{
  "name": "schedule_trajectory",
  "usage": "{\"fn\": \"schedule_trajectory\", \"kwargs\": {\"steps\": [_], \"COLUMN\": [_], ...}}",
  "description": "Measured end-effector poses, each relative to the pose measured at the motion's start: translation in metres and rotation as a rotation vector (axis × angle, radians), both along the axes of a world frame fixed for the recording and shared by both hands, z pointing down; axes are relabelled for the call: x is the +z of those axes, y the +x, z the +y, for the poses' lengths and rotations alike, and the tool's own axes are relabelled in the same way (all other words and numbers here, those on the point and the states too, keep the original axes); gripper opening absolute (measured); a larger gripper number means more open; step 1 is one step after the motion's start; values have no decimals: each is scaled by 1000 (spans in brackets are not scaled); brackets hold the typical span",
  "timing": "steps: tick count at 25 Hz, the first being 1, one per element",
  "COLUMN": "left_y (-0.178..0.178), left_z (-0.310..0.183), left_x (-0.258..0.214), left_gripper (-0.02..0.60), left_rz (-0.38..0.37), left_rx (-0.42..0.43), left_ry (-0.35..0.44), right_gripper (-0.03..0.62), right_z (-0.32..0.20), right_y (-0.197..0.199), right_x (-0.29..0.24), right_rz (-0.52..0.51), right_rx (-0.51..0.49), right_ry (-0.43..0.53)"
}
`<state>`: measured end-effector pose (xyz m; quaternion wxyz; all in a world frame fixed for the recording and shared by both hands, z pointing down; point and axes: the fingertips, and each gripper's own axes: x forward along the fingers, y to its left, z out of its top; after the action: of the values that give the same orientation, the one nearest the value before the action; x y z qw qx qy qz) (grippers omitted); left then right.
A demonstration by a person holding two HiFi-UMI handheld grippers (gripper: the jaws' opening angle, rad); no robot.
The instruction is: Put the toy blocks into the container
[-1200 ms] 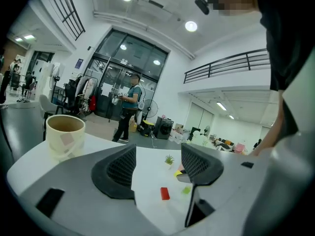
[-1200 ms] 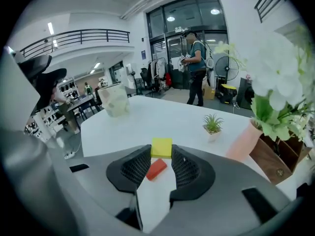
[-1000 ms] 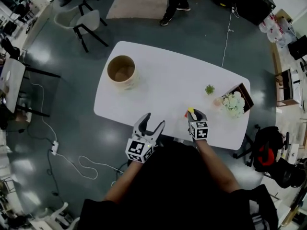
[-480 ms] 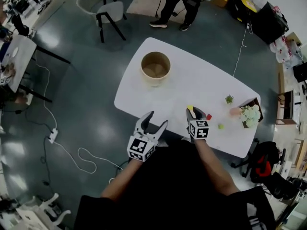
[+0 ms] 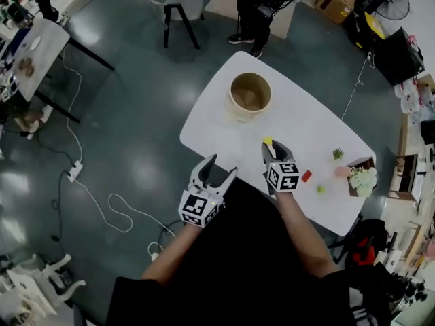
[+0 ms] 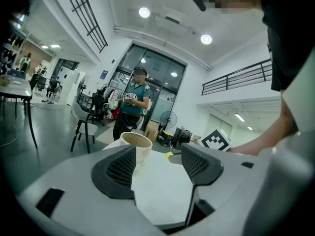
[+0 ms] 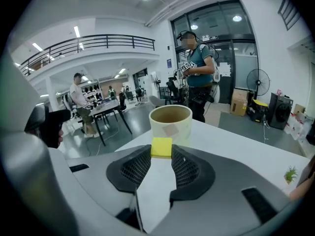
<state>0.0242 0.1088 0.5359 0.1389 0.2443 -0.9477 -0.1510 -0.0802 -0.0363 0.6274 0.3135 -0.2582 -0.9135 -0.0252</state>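
My right gripper (image 5: 270, 145) (image 7: 161, 156) is shut on a yellow block (image 7: 161, 147) (image 5: 268, 141), held above the white table (image 5: 299, 124), short of the container. The container (image 5: 250, 95) (image 7: 170, 123) (image 6: 137, 146) is a cream round tub with an open top, standing near the table's far left end. My left gripper (image 5: 215, 172) (image 6: 158, 163) is open and empty at the table's near edge. A red block (image 5: 306, 176) and a green block (image 5: 321, 189) lie on the table to the right of my right gripper.
A small green plant (image 5: 338, 154) and a box with white flowers (image 5: 361, 178) sit at the table's right end. A person (image 5: 265, 5) (image 7: 199, 73) stands beyond the table. A chair (image 5: 182, 5) stands far left; cables (image 5: 115, 206) trail on the floor.
Both grippers have moved along the table toward the container, the right one carrying the yellow block. The red and green blocks now lie behind and to the right of it.
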Motion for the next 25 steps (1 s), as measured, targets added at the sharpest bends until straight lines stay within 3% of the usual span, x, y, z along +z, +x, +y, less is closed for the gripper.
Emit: {"fn": "schedule_trajectory", "kwargs": {"steps": [10, 25], "left_y": [-33, -105], "left_z": [35, 41], "left_x": [-2, 7], "left_gripper": [262, 262], "left_rz": [-18, 30], "left_rx": [-72, -32], "left_ry": [-5, -3], "right_gripper": [120, 120], "right_z": [49, 75], "right_y": [-57, -130], "right_x": [-28, -20], "right_rz": [-75, -44], "right_rx": [-76, -84], "right_ry": [-24, -39]}}
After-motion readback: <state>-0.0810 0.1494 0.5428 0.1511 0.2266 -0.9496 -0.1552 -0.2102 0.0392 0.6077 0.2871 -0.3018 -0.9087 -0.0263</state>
